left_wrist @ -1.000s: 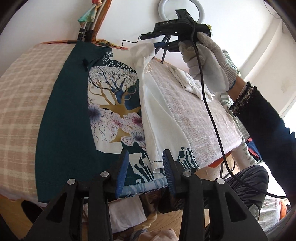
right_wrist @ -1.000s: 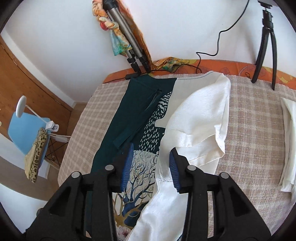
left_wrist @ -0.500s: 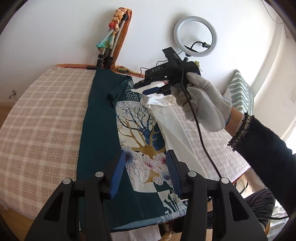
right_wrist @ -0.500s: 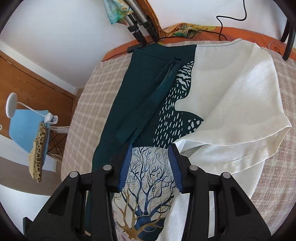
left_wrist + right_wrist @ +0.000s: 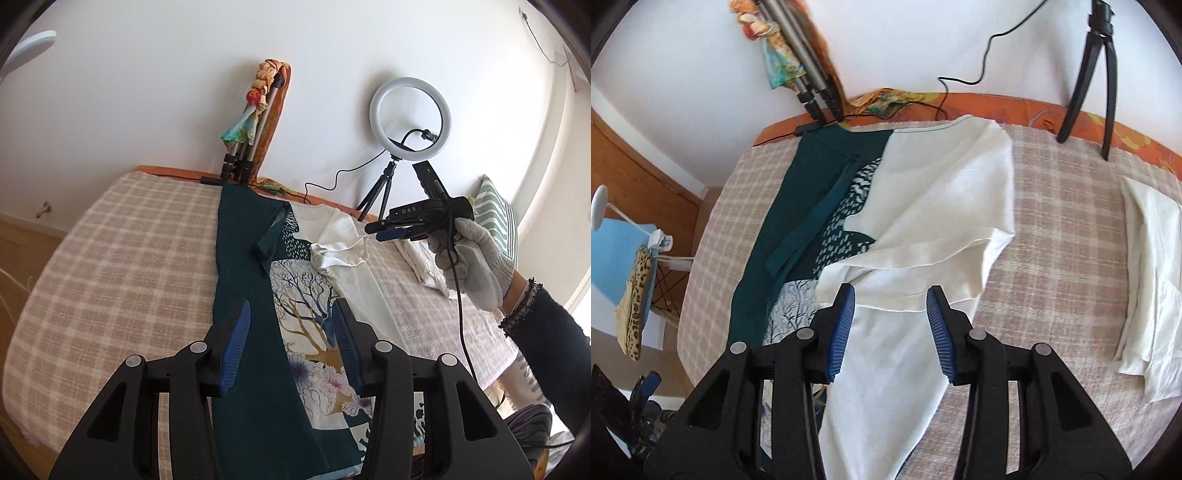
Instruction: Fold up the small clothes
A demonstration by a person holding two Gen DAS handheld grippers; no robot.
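Over the garment (image 5: 886, 369) spread flat on the bench (image 5: 1052, 221) for folding, both grippers, left (image 5: 290, 343) and right (image 5: 891, 334), hover with jaws spread and empty.

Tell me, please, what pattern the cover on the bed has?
The bed cover has beige and white checks, clearest in the left wrist view.

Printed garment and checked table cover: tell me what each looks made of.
Printed garment: seemingly a thin, smooth woven fabric with a slight sheen, perhaps satin-like; its white inner side glints and creases softly where folded over. Checked table cover: apparently a coarser, matte woven cloth, possibly cotton or wool blend; the surface looks nubby and reflects nothing.
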